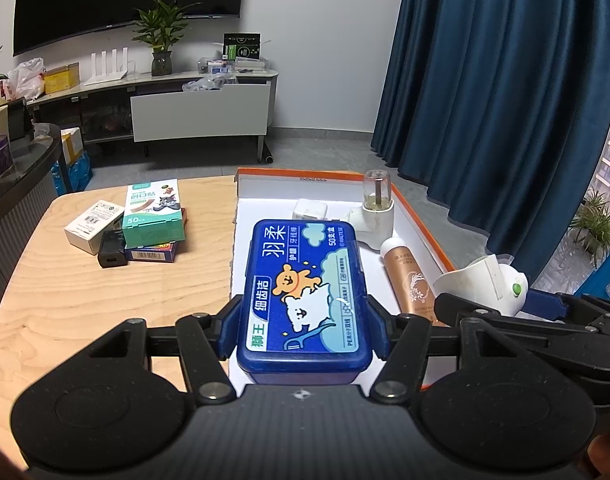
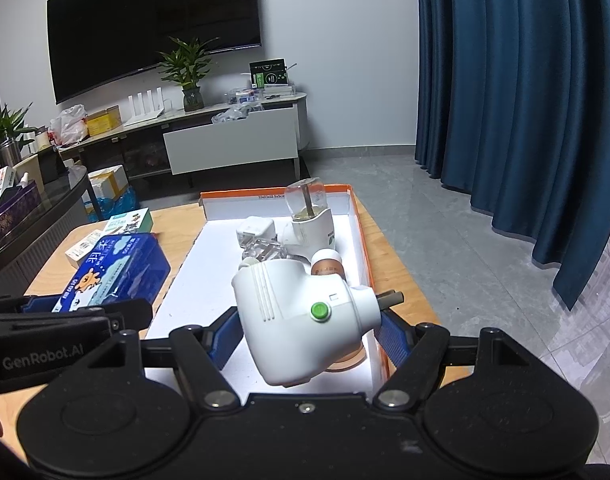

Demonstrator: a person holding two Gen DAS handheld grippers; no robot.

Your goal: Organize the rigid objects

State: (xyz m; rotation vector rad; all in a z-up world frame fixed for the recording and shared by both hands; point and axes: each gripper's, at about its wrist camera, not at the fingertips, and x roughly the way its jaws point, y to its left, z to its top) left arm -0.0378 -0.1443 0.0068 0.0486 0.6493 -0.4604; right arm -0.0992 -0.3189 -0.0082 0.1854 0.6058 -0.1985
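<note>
Pale wood forms the table [image 1: 85,304], which carries an orange-rimmed tray [image 1: 421,220] along its right edge. The left gripper [image 1: 303,322] is clamped on a blue box [image 1: 305,296] held over the tray's near end. The right gripper [image 2: 309,334] grips a white plug-in device [image 2: 301,316] above the tray. A bottle [image 1: 409,276] lies by the tray's right wall. Small boxes [image 1: 153,216] sit near the table's far left corner. Behind stand a TV cabinet [image 2: 229,140], a wall-mounted television [image 2: 153,28] and blue curtains [image 2: 525,80].

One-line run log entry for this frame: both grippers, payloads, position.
left gripper: shut on blue floss box | right gripper: shut on white plug-in device | both over orange-rimmed tray | boxes remain on table
</note>
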